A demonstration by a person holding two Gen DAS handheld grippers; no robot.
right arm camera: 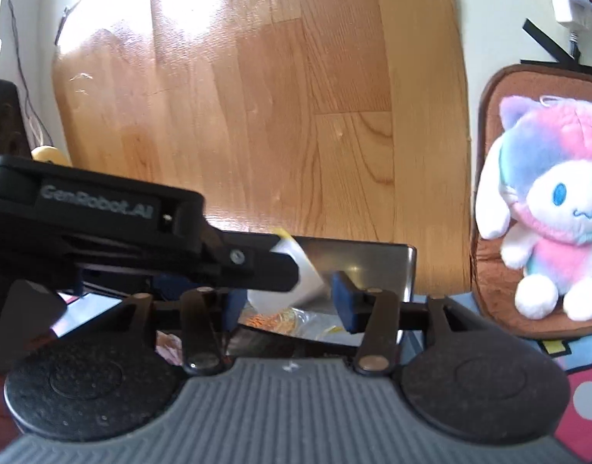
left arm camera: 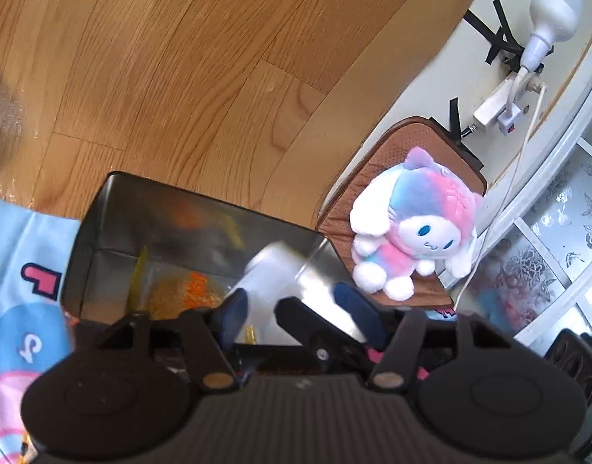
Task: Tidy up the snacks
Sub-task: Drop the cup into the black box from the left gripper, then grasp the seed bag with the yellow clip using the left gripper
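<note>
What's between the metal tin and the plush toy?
Nothing: in the left wrist view the metal tin and plush toy are separated only by the brown seat cushion edge the toy sits on.

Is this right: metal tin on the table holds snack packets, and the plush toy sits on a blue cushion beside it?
Not quite. The cushion under the plush toy is brown, not blue, as the right wrist view shows plainly. The rest stands: the metal tin on the table holds snack packets, with the toy beside it.
</note>
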